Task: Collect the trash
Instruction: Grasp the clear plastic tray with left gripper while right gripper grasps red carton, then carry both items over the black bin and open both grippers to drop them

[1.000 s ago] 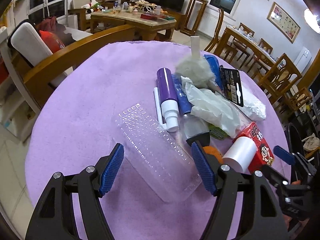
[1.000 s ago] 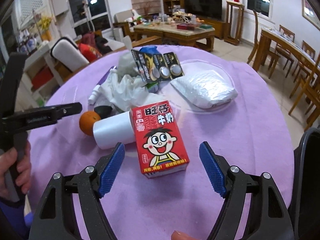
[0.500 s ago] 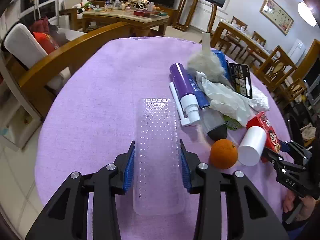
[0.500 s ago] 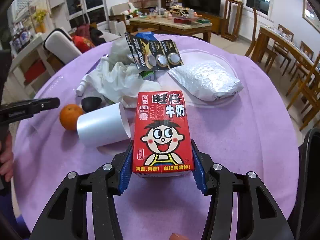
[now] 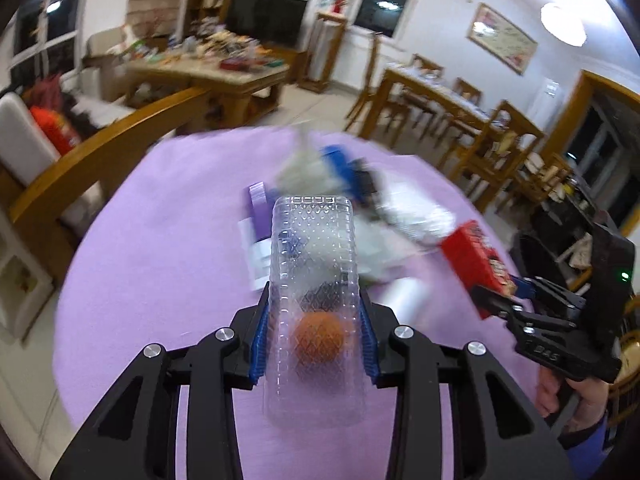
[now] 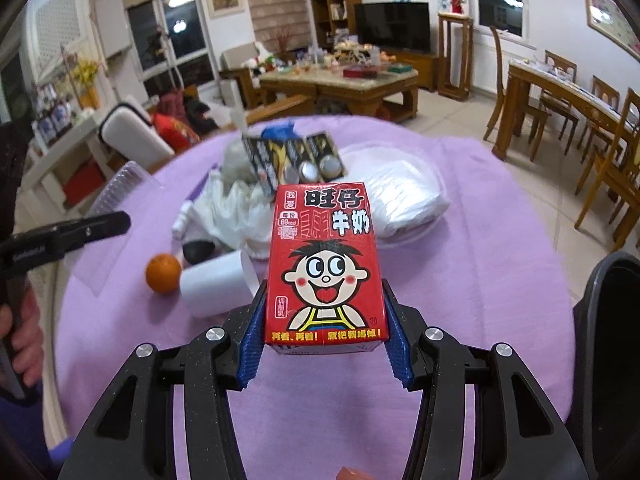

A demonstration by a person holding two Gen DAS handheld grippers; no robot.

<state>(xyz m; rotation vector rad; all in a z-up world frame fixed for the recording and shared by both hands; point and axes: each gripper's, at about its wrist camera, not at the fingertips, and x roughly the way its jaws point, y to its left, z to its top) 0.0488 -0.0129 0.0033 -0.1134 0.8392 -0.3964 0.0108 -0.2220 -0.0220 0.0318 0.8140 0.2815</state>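
Note:
My left gripper (image 5: 314, 340) is shut on a clear plastic tray (image 5: 314, 280) and holds it tilted up off the purple tablecloth (image 5: 168, 248). My right gripper (image 6: 325, 344) is shut on a red milk carton (image 6: 326, 264) and holds it above the cloth; the carton also shows in the left wrist view (image 5: 476, 260). On the table lie an orange (image 6: 163, 273), a white paper cup (image 6: 218, 284), a crumpled white bag (image 6: 236, 212), a battery pack (image 6: 296, 160), a purple bottle (image 5: 258, 216) and a silver pouch (image 6: 396, 196).
A dark bin rim (image 6: 608, 360) stands at the right of the table. A wooden chair back (image 5: 100, 152) curves along the table's far left. Dining chairs (image 6: 612, 148) stand to the right, and a low coffee table (image 6: 340, 84) behind.
Both grippers have closed on their items, then lifted them: the left raised the clear tray off the cloth, and the right raised the red carton.

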